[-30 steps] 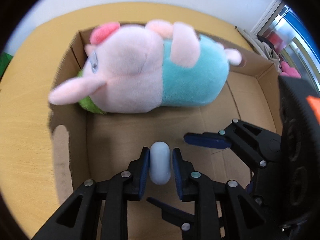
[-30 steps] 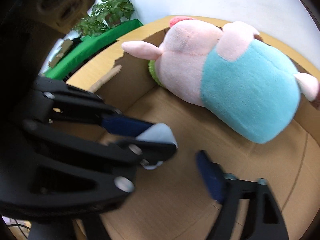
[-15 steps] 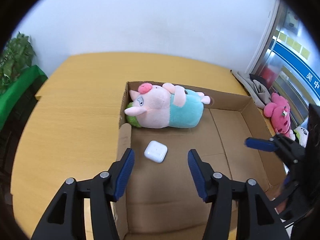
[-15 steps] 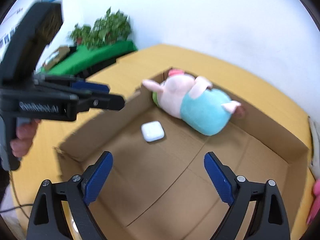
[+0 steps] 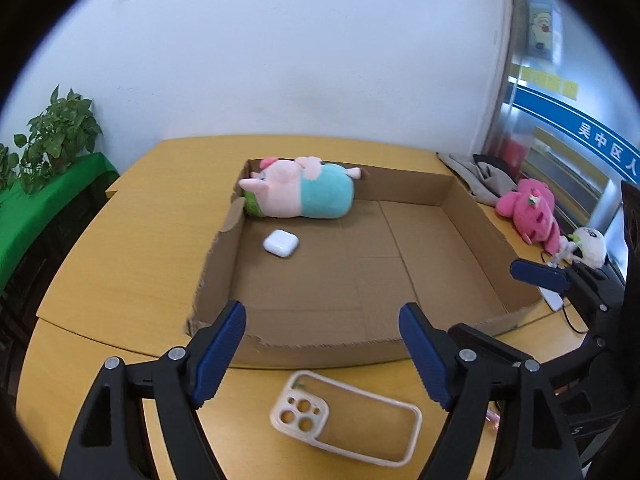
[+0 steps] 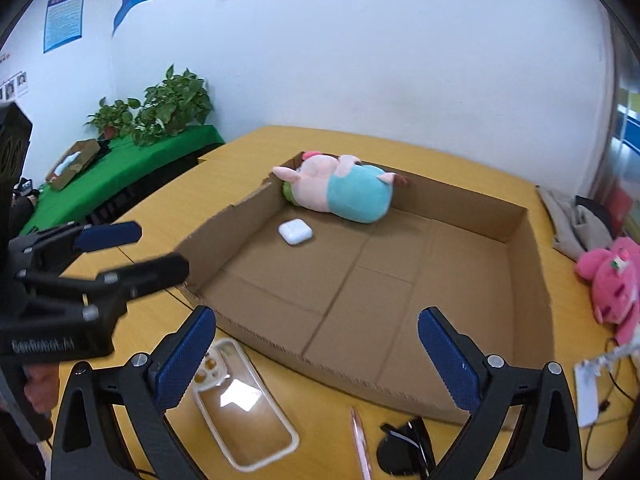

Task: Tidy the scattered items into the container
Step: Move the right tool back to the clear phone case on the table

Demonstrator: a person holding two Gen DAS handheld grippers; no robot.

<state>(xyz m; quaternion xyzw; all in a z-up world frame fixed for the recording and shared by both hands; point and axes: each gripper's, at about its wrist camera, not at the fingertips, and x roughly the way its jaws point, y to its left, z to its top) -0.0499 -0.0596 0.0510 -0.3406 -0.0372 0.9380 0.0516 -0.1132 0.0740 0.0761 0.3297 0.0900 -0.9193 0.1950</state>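
Observation:
A shallow cardboard box [image 5: 476, 224] [image 6: 524, 256] lies on the yellow table. Inside it, at the far left corner, rests a pink-and-teal plush pig [image 5: 304, 196] [image 6: 340, 190], with a white earbud case [image 5: 281, 242] [image 6: 295, 231] just in front of it. A clear phone case [image 5: 344, 418] [image 6: 240, 408] lies on the table before the box's near wall. My left gripper [image 5: 322, 354] hovers above that case, its jaws opening with nothing between them. My right gripper [image 6: 318, 356] is also opening and empty. A pink pen [image 6: 360, 440] and a black item [image 6: 404, 446] lie near it.
A pink plush toy [image 5: 532, 210] [image 6: 612, 280], a white toy [image 5: 588, 242] and folded grey cloth [image 5: 480, 178] sit right of the box. Potted plants [image 6: 168, 108] stand on a green-covered bench [image 6: 116, 172] at left. A hand [image 6: 38, 392] holds the left gripper's handle.
The left gripper let go of the white earbud case inside the box. Both grippers opened, rose and drew back out of the box to above its near wall.

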